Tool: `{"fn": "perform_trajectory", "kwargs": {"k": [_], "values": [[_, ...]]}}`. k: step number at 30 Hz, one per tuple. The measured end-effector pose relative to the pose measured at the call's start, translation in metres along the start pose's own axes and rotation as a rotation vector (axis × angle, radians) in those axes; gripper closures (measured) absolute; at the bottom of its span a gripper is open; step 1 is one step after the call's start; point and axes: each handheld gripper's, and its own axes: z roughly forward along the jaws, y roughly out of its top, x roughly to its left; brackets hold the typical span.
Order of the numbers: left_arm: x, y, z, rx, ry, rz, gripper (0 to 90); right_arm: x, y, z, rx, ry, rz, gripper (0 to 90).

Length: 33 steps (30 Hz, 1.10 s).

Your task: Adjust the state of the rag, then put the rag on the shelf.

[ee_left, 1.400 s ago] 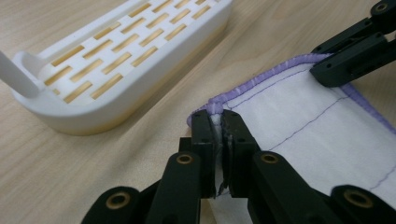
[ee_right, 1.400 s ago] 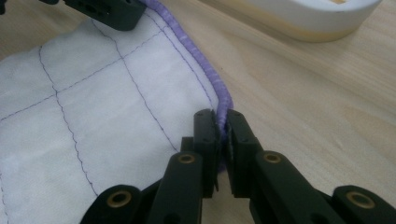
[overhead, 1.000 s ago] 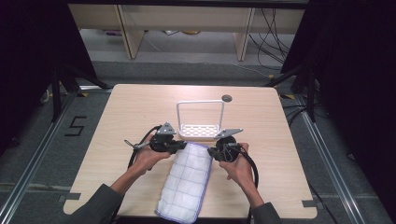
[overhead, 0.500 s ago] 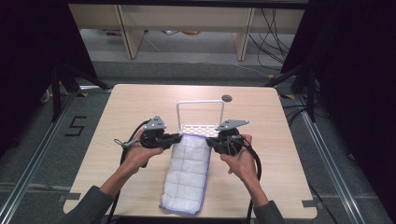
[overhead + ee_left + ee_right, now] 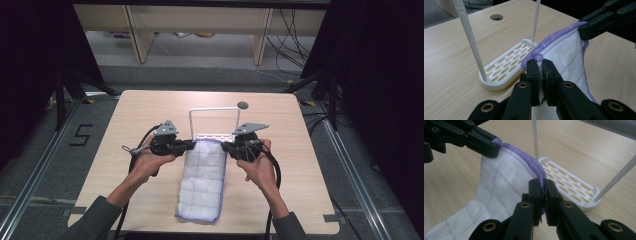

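Two grippers share one load on my screens. At the left of the high view, my left gripper (image 5: 191, 145) has its jaws pressed together on the near-left corner of the white quilted cloth (image 5: 202, 182); its own view shows the purple hem (image 5: 554, 37) bunched between the pads, though how much fabric sits inside the bite is hidden. The cloth's far edge hangs lifted between the two tools, while its near end lies on the wooden table (image 5: 125, 115), close to the front edge. Just behind the raised edge stands the white rack (image 5: 214, 122); its slotted base is partly covered by the cloth from above, and its thin posts run out of the top of both gripper views. At the right, my right gripper (image 5: 226, 147) is likewise clamped on the other corner, hem pinched between the pads (image 5: 549, 187).
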Motion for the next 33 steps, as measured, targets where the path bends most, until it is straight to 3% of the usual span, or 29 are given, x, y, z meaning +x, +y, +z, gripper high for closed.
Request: {"fn": "perform_trajectory", "kwargs": {"k": [2,3,6,9,10,22,24,29,30,31,33], "values": [[0.000,0.002,-0.001,-0.010,-0.008,0.000,84.5,0.002,0.002,-0.003,0.002,0.001,0.020,86.2],[-0.001,0.003,-0.002,-0.015,-0.001,-0.002,84.5,-0.001,0.002,-0.004,-0.014,-0.001,-0.019,86.2],[-0.003,0.008,-0.005,-0.025,-0.016,-0.005,84.4,0.001,0.004,-0.009,-0.025,0.004,0.012,86.2],[-0.006,0.014,-0.008,-0.029,-0.012,0.008,84.4,-0.003,0.007,-0.014,-0.046,-0.014,-0.013,86.2],[-0.007,0.016,-0.009,-0.027,-0.013,0.015,84.4,-0.002,0.008,-0.016,-0.052,-0.001,0.007,86.2],[-0.014,0.042,-0.026,-0.057,-0.013,0.039,84.4,0.000,0.025,-0.037,-0.106,-0.017,-0.022,86.2],[-0.016,0.048,-0.031,-0.065,-0.014,0.041,84.4,0.002,0.029,-0.042,-0.109,-0.017,-0.005,86.2],[-0.020,0.063,-0.043,-0.111,-0.011,0.044,84.5,0.005,0.044,-0.056,-0.141,-0.036,-0.047,86.2],[-0.021,0.066,-0.045,-0.115,-0.015,0.045,84.5,0.006,0.048,-0.061,-0.139,-0.042,-0.036,86.2],[-0.022,0.071,-0.048,-0.124,-0.011,0.057,84.5,0.005,0.054,-0.065,-0.150,-0.056,-0.073,86.2],[-0.022,0.075,-0.050,-0.129,-0.008,0.059,84.5,0.007,0.057,-0.067,-0.145,-0.058,-0.059,86.3]]}}
